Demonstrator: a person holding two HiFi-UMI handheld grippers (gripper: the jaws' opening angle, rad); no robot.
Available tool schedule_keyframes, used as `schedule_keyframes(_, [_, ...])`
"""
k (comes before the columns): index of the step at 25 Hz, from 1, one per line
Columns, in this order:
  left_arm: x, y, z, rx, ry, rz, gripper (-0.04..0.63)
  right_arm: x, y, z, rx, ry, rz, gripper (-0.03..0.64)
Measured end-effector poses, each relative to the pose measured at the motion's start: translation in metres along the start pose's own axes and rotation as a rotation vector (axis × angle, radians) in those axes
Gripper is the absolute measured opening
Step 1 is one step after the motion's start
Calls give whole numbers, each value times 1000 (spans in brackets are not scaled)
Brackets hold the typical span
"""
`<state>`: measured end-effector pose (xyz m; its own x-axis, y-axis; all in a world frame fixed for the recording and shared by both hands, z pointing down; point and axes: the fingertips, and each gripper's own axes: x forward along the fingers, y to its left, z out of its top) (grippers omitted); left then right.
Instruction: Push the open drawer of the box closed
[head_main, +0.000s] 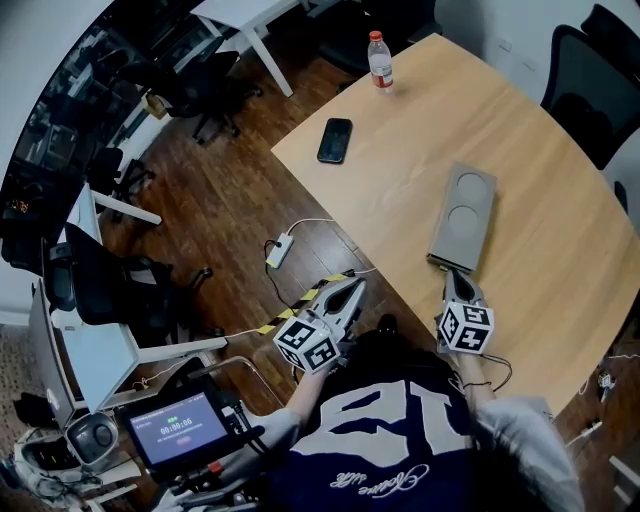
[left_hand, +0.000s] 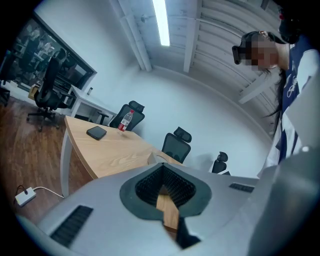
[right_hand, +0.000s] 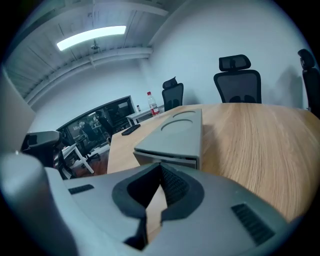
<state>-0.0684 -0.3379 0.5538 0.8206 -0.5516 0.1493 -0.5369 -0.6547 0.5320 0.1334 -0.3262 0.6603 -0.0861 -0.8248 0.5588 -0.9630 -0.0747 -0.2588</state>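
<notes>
Your left tongs (head_main: 348, 292) and right tongs (head_main: 456, 283) are both pinched together, empty. Push off-centre and the box (head_main: 465, 213) may skate instead of its drawer (right_hand: 167, 160) closing.

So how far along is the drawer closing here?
Done: the drawer looks nearly flush with the box, only a thin gap showing. In hand: the shut right tool sits at the drawer front. Left: seating it fully, if needed. The left tool hangs off the table, shut, empty.
</notes>
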Motion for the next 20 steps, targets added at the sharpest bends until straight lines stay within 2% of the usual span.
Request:
schedule_keyframes(6, [2, 38, 18, -4, 6, -9, 3, 24, 5, 9, 31, -26, -63, -3])
schedule_keyframes(12, [-2, 36, 13, -8, 16, -23, 2, 9, -2, 6, 51, -37, -96, -3])
schedule_keyframes(20, [13, 18, -5, -55, 50, -107, 2, -23, 39, 8, 14, -48, 26, -3])
